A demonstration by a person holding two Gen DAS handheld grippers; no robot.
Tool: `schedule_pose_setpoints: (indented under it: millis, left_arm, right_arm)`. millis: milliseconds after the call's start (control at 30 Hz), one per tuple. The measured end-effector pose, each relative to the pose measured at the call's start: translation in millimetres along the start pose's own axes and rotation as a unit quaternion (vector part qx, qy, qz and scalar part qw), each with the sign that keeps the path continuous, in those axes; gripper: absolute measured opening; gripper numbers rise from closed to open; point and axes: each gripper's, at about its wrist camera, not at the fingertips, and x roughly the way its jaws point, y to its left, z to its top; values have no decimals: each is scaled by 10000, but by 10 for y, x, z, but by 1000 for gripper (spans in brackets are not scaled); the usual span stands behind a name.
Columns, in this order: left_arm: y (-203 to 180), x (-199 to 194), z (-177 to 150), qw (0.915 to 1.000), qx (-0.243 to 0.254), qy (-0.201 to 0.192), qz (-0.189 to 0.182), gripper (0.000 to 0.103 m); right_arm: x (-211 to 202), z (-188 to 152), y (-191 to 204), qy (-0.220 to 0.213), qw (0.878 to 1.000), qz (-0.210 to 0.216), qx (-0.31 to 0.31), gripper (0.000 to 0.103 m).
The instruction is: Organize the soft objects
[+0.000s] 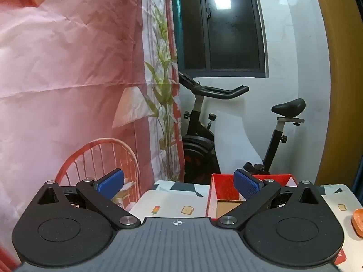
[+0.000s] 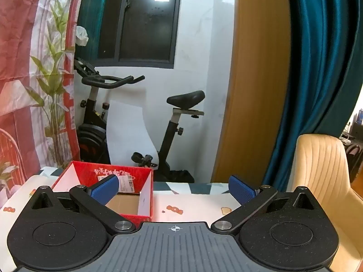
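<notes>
Currently both tongs stand released, blue pads spread wide with nothing between them. Landmark: the red box (image 1: pixel 226 189), open-topped, white inner walls, brown cardboard floor, sitting on the desk (image 1: pixel 172 201) with its patterned cloth. Left tongs (image 1: pixel 179 182) hover over the desk just left of the box, the right-hand pad overlapping the box's near wall in the left wrist view. Right tongs (image 2: pixel 173 187) hover just right of the box (image 2: pixel 102 174), the left-hand pad (image 2: pixel 104 189) over its opening. No soft object can be made out in the box. An orange item (image 1: pixel 357 222) lies on the desk right of the box, cut off by the edge. Behind the box stands an exercise bike (image 2: pixel 136 117); a tan chair (image 2: pixel 322 170) sits far right of it.
</notes>
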Motion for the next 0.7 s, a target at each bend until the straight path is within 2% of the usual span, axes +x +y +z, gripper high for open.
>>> schedule_pose_setpoints:
  millis: [133, 167, 333, 700]
  left_arm:
    - [27, 6, 4, 10000, 5, -58, -3, 103]
    - [21, 47, 52, 10000, 49, 30, 16, 103]
    - [-9, -32, 99, 9998, 116, -134, 27, 103]
    - [-41, -74, -9, 9997, 205, -154, -24, 103]
  right_arm:
    - [11, 13, 4, 66, 10000, 29, 5, 103]
    - [13, 17, 7, 65, 10000, 31, 3, 103]
    - [10, 31, 0, 62, 10000, 46, 25, 103]
    - [38, 19, -2, 79, 9999, 52, 34, 103]
